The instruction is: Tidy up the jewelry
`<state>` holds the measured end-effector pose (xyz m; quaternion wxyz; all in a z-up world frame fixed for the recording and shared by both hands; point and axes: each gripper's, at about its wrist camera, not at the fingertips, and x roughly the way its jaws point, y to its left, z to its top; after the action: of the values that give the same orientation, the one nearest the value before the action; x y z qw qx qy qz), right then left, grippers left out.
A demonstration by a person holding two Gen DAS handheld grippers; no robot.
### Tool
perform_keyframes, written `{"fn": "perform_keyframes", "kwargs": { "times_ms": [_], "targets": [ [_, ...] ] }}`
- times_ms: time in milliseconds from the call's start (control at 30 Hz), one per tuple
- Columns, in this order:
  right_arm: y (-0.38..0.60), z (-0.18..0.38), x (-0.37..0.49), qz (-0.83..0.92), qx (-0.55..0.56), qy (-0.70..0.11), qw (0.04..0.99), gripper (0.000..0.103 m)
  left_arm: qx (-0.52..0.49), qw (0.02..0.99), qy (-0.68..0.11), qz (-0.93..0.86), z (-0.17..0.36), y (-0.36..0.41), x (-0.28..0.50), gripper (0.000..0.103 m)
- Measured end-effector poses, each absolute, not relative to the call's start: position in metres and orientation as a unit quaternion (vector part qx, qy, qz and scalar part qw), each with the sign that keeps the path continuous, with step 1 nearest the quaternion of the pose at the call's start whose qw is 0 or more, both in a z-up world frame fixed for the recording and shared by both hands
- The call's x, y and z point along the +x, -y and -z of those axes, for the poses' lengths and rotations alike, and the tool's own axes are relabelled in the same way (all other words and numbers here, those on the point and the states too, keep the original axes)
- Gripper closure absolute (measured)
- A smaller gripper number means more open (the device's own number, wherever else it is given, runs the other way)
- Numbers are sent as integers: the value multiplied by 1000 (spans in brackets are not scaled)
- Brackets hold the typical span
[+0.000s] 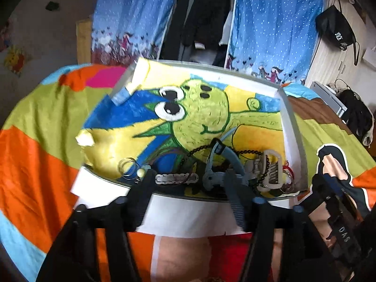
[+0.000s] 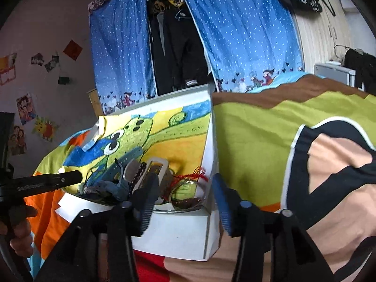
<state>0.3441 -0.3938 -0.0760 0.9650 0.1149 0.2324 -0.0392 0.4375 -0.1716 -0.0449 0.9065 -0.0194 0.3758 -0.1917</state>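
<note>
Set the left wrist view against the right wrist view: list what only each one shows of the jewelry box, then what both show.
Only the left wrist view shows the flat silver link bracelet and the thin clear rings at the box's near left, plus the open left gripper.

Only the right wrist view shows the box's white outer front wall, the red string clearly, and the open right gripper straddling the box corner.

Both show the painted box floor, the blue watch, the dark bead string and the white buckle.

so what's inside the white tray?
In the white tray: a blue watch, black bead strand, silver link bracelet, clear rings, a red cord. The pile hides whatever lies beneath it.
</note>
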Motion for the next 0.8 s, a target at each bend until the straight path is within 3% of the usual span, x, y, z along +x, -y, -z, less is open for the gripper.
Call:
{"fn": "perform_keyframes", "kwargs": {
  "times_ms": [133,200,267,433,800],
  "targets": [
    [398,60,325,43,120,-204,971,25,-28,923,-338,182,19,165,412,19],
    [399,51,312,44,121,-188,974,21,-30,932,-315,176,7,162,399,12],
    [398,42,300,44,118,-174,977,11,-31,941,-290,173,-5,159,384,6],
    [388,22,268,39,102,-134,985,0,-16,957,-240,162,-27,150,342,2],
    [342,-2,180,65,29,-76,995,0,-26,964,-217,153,-39,113,259,2]
  ]
}}
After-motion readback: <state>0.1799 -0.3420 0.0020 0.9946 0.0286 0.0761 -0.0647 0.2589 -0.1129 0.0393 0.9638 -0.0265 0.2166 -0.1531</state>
